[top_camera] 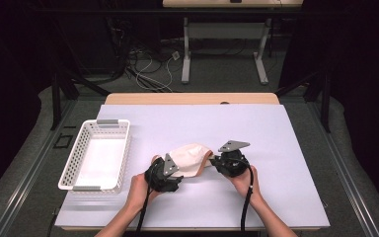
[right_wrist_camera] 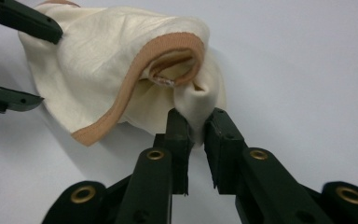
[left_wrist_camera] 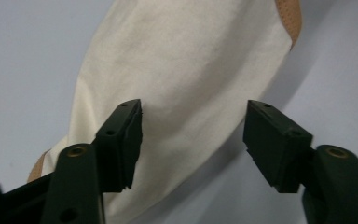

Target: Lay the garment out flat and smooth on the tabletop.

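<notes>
While my right claw [right_wrist_camera: 195, 122] pinches a fold of the cream cloth [top_camera: 191, 159] at mid-table, right of the white basket [top_camera: 96, 154], my left claw [left_wrist_camera: 193, 122] gapes over it, gripping nothing. Item: light, limp, creasing. Best hold, I judge: its tan-trimmed edge [right_wrist_camera: 135, 74].

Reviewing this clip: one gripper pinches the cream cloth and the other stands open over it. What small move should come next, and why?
Probably carry the cream cloth toward the white basket. The right gripper pinches a fold of it, while the left gripper stands open with its pads off the fabric, so the right alone seems to hold it.
</notes>
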`<state>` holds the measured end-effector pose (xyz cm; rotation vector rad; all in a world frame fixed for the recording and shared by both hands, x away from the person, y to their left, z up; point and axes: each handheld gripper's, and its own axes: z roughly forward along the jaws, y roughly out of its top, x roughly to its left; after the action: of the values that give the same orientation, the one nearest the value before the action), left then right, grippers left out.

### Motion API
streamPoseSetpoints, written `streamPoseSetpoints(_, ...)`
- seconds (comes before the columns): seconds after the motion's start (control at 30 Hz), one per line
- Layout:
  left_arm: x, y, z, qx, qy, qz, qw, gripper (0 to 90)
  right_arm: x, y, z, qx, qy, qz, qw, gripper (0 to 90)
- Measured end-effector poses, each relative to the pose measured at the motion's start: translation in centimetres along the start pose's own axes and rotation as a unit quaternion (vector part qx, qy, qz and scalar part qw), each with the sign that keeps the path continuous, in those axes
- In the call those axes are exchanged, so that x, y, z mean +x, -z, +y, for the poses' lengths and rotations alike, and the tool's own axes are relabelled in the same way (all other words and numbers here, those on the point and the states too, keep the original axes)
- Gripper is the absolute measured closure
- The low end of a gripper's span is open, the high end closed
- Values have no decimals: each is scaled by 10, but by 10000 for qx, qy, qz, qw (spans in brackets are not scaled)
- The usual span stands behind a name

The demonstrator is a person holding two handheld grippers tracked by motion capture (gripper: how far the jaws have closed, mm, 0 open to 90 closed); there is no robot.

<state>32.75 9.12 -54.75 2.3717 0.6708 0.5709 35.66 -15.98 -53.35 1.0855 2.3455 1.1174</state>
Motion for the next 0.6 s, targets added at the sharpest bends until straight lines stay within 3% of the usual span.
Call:
streamPoseSetpoints(0.1, 0, -4, -2, 34, -38, -31, 10000, 572, 2, -4, -1, 77, -10, 29, 10000, 742)
streamPoseSetpoints(0.17, 0, -7, -4, 112, -174, 7, 9998, 683, 3, -6, -1, 192, 9, 49, 9998, 744)
streamPoseSetpoints(0.23, -1, -8, -4, 66, -176, -32, 9998, 775, 3, -9, -3, 187, 57, 41, 9998, 779)
streamPoseSetpoints(0.3, -3, -8, -4, 73, -321, 79, 9994, 836, 4, -10, -3, 266, 29, 45, 9996, 812)
streamPoseSetpoints(0.37, -4, -7, -4, 81, -335, 85, 9994, 858, 5, -7, -2, 343, 88, 72, 9993, 820)
streamPoseSetpoints(0.4, -4, -5, -4, 36, -340, 108, 9994, 863, 5, -7, -2, 253, 117, 60, 9996, 822)
streamPoseSetpoints(0.6, 3, 6, -1, -337, -53, 271, 9990, 870, 4, -2, 0, 204, 139, 80, 9997, 824)
